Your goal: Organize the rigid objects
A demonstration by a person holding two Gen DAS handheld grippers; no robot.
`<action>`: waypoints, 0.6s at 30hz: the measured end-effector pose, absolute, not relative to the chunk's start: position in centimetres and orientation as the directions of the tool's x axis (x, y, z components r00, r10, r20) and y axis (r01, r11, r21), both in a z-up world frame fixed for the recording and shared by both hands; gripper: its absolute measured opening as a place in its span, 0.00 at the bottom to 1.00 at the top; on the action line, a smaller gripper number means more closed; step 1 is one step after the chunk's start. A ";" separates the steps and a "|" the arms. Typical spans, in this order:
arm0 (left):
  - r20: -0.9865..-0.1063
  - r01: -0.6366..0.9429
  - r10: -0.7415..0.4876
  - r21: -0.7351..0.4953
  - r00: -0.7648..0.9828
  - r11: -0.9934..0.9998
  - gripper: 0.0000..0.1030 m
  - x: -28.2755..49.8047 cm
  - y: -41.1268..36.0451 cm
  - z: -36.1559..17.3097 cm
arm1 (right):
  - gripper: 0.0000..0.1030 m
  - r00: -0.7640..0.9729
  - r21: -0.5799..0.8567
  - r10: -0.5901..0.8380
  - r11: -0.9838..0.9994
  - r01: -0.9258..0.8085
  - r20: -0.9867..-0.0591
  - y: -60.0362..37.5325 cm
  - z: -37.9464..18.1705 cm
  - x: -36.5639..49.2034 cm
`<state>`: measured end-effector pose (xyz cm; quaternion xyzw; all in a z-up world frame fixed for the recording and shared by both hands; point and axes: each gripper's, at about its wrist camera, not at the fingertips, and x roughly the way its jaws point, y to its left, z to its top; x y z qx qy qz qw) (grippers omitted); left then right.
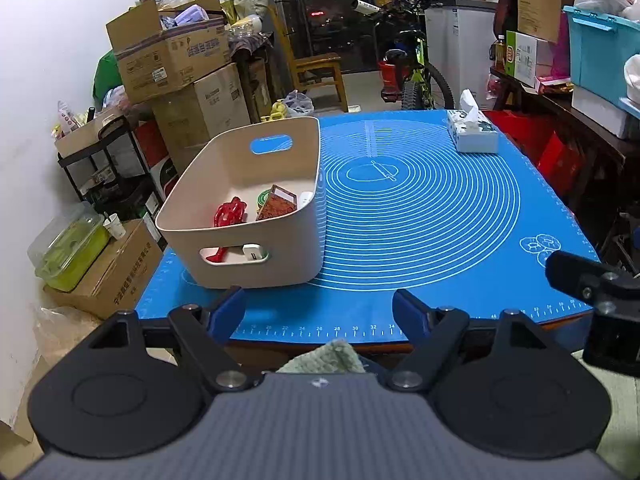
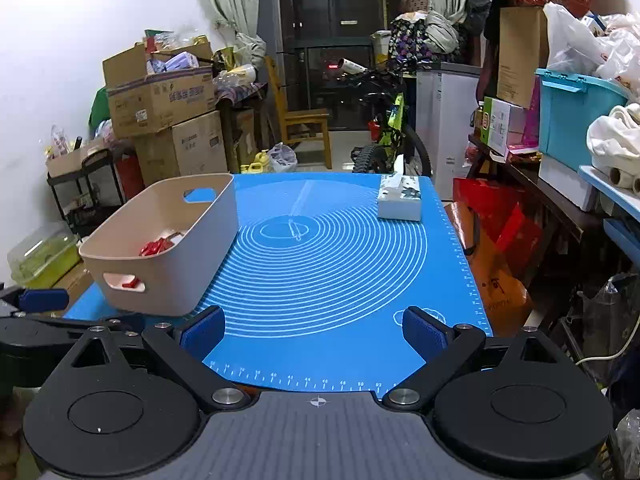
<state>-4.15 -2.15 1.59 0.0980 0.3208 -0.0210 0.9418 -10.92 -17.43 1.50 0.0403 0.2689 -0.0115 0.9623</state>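
Beige bin (image 1: pixel 256 216) sits on the left part of the blue mat (image 1: pixel 420 220) covering the worktop, handle cutouts on near and far walls. Inside it: red figurine (image 1: pixel 230 213), patterned brown box (image 1: pixel 278 206), green round item (image 1: pixel 264 197) behind the box, white piece (image 1: pixel 253 251) seen through the near cutout. Tissue box (image 1: pixel 472 131) at far right of the mat, well apart from the bin. Left gripper (image 1: pixel 320 314) spread wide, holding nothing, over the mat's near edge, just near of the bin. Right gripper (image 2: pixel 314 334) also wide and empty, over the near mat, bin (image 2: pixel 160 240) to its left, tissue box (image 2: pixel 400 200) far right.
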 end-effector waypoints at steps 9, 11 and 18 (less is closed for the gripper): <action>-0.615 0.108 0.014 0.161 0.788 0.981 0.79 -4.1 -2.0 1.3 | 0.93 0.846 0.103 0.010 0.993 0.053 -0.533 -17.8 1.0 -10.7; -0.615 0.110 0.010 0.156 0.789 0.982 0.79 -4.0 -1.9 1.3 | 0.93 0.844 0.106 0.010 0.993 0.055 -0.536 -17.8 0.9 -10.7; -0.620 0.109 0.008 0.150 0.785 0.983 0.79 -3.8 -1.7 1.4 | 0.93 0.842 0.104 0.011 0.993 0.054 -0.539 -17.7 0.9 -10.5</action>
